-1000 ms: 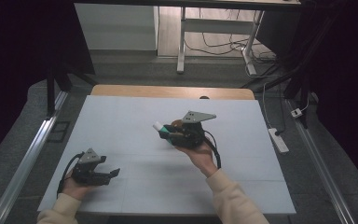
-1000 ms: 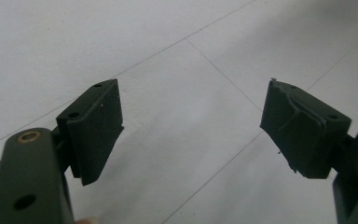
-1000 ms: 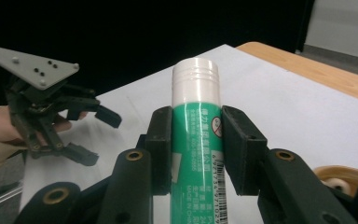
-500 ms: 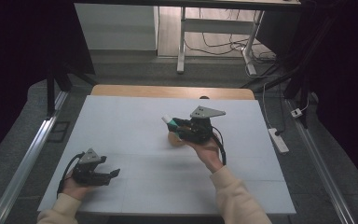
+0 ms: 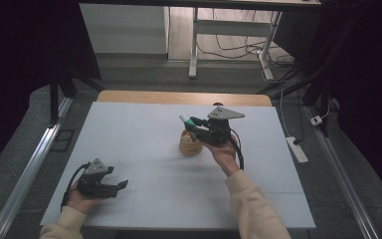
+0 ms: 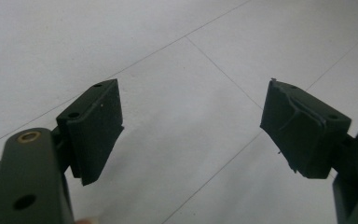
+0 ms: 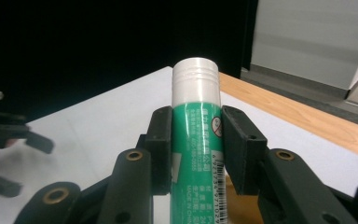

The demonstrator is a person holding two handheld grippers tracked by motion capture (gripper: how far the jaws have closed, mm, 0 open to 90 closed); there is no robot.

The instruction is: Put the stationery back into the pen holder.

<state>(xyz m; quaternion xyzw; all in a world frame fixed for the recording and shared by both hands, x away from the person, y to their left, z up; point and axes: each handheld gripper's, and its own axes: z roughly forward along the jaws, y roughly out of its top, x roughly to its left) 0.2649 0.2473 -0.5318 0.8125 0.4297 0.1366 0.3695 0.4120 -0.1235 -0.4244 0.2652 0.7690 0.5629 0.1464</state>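
A green glue stick [image 7: 196, 135] with a white ribbed cap [image 7: 196, 79] stands clamped between the jaws of my right gripper [image 7: 196, 140]. In the high view the right gripper [image 5: 195, 124] hangs over the middle of the white table [image 5: 144, 129], and the glue stick [image 5: 186, 119] points left and away. A small tan cup-like object [image 5: 190, 145] sits on the table just under it. My left gripper [image 5: 121, 185] rests near the front left edge. Its jaws stand wide apart over bare table [image 6: 191, 126], with nothing between them.
A wooden strip [image 5: 179, 97] runs along the table's far edge. Metal rails [image 5: 35, 154] flank the table on both sides. A white power strip [image 5: 297, 149] lies on the floor at the right. Desk legs and cables [image 5: 238, 50] stand beyond the table.
My right gripper has risen and moved right and away with the glue stick, and the tan object now shows below it. The left gripper has stayed still.
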